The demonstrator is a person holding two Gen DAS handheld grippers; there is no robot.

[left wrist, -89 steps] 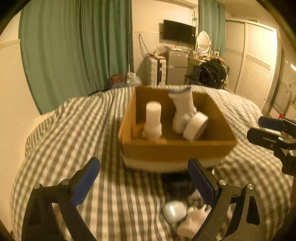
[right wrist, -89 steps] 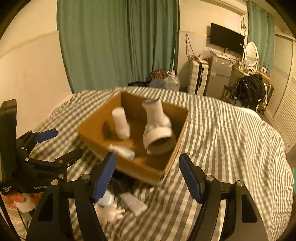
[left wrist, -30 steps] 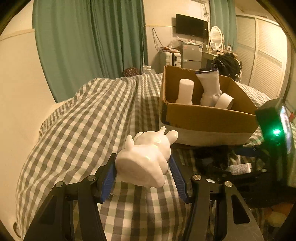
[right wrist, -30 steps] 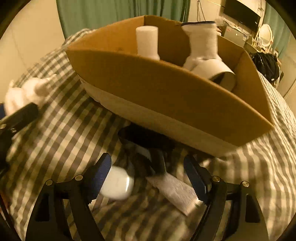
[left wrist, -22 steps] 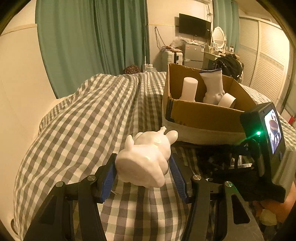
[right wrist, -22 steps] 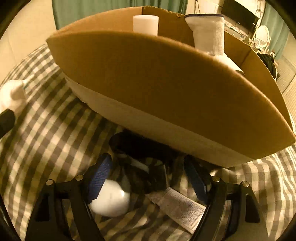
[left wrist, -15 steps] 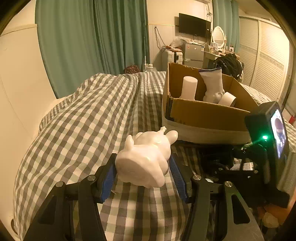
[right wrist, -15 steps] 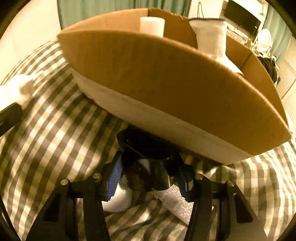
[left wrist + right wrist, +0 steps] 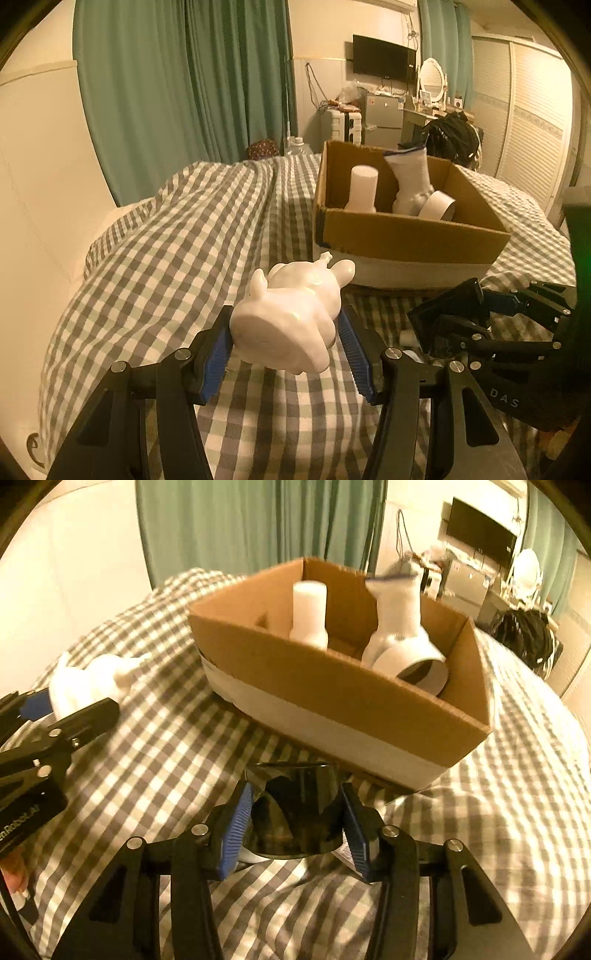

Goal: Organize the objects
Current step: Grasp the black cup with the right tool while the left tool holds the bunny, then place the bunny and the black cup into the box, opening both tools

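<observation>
The right gripper (image 9: 297,823) now pinches a dark glossy object (image 9: 295,812) at lower centre of its view, lifted clear of the checked bedspread (image 9: 155,760); half a second ago it was just closing on it. The left gripper (image 9: 286,341) stays clamped on the white figurine (image 9: 291,325), lower centre. The cardboard box (image 9: 406,236) sits upper right, unchanged, holding a white bottle (image 9: 364,188).

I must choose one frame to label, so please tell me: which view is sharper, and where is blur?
Left wrist view: sharp on the white figurine and cardboard box. Right wrist view: motion blur on the box and the sock inside; both have warm light and fisheye bending.
</observation>
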